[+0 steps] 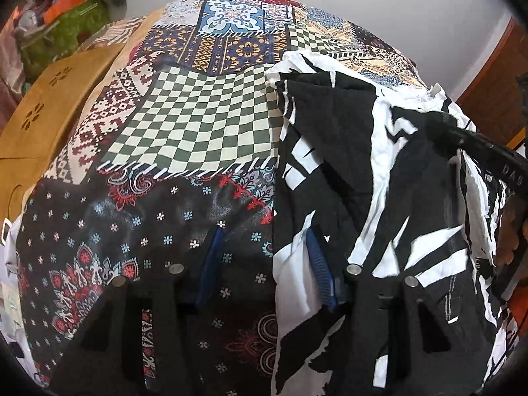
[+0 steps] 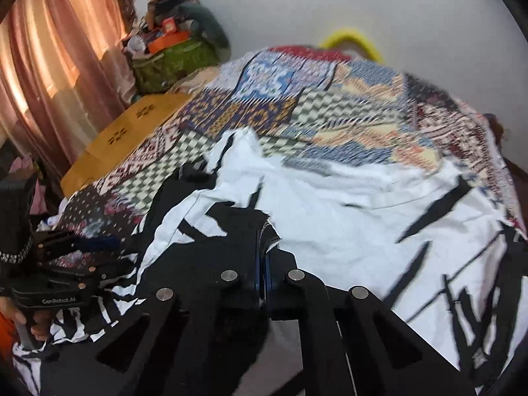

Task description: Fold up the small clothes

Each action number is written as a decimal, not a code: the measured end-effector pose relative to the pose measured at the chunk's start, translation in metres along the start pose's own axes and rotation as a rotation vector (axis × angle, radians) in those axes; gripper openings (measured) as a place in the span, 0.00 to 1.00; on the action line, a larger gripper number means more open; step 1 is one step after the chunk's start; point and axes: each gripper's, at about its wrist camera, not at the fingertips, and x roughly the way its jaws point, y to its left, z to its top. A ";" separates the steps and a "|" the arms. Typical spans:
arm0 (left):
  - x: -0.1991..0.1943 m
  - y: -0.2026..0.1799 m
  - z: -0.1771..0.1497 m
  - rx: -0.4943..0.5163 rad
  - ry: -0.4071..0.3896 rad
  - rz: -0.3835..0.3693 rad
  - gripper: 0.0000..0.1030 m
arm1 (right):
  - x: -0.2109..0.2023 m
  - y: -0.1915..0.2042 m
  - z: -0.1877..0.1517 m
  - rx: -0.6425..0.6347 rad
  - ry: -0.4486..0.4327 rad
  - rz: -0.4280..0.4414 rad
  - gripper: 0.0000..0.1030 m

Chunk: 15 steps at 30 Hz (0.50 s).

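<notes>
A black and white printed garment (image 1: 363, 171) lies crumpled on a patchwork bedspread (image 1: 198, 122). My left gripper (image 1: 264, 231) is open and points down at the garment's left edge. One blue pad is over the bedspread, the other over the white cloth, and nothing is pressed between them. In the right wrist view my right gripper (image 2: 265, 257) is shut, with its blue pads pinching a black fold of the garment (image 2: 330, 204). The left gripper (image 2: 105, 252) shows at the left of that view, held by a hand (image 2: 33, 326).
A brown wooden panel with cut-out flowers (image 2: 132, 128) borders the bed on the left. Behind it stands a green bag piled with clutter (image 2: 171, 62), and a pink curtain (image 2: 49, 49) hangs beside that. A yellow loop (image 2: 356, 41) lies past the bed's far end.
</notes>
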 end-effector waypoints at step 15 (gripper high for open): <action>-0.013 0.000 0.020 -0.006 0.018 0.036 0.50 | -0.027 0.013 0.024 -0.094 -0.026 -0.031 0.30</action>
